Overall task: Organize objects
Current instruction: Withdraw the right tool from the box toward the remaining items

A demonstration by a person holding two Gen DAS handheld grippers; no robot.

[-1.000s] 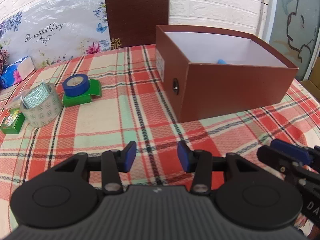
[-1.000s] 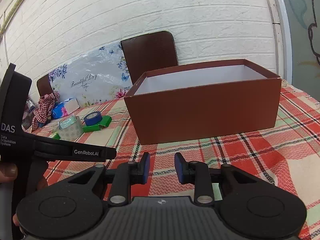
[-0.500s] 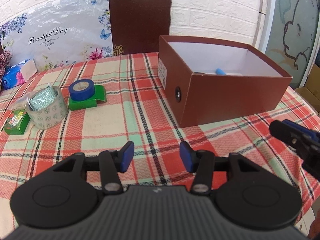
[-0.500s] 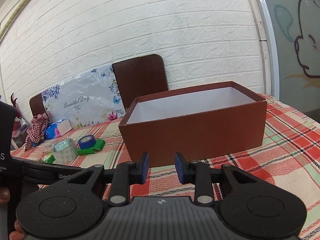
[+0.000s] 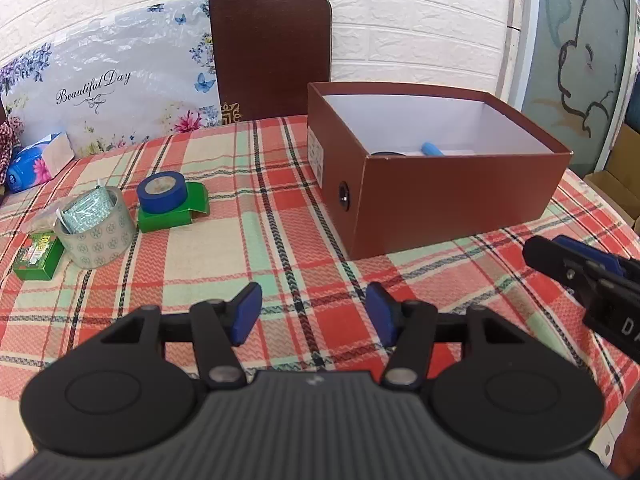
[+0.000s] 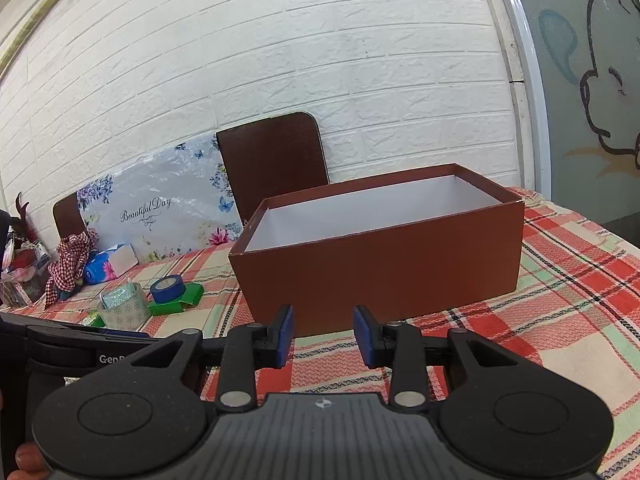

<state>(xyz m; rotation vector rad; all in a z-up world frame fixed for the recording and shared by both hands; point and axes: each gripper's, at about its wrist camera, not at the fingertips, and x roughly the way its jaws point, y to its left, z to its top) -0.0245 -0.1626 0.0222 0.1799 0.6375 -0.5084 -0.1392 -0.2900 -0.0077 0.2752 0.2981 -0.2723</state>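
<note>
Left wrist: left gripper [image 5: 314,314] tilts tableward, jaws opening.

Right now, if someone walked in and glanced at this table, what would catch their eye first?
Probably the big brown box standing open on the right of the plaid tablecloth, with a light blue item lying inside. Next, the cluster at the left: a blue tape roll on a green box, beside a wide patterned tape roll. In front, the left gripper and right gripper are opening with nothing between them.
</note>
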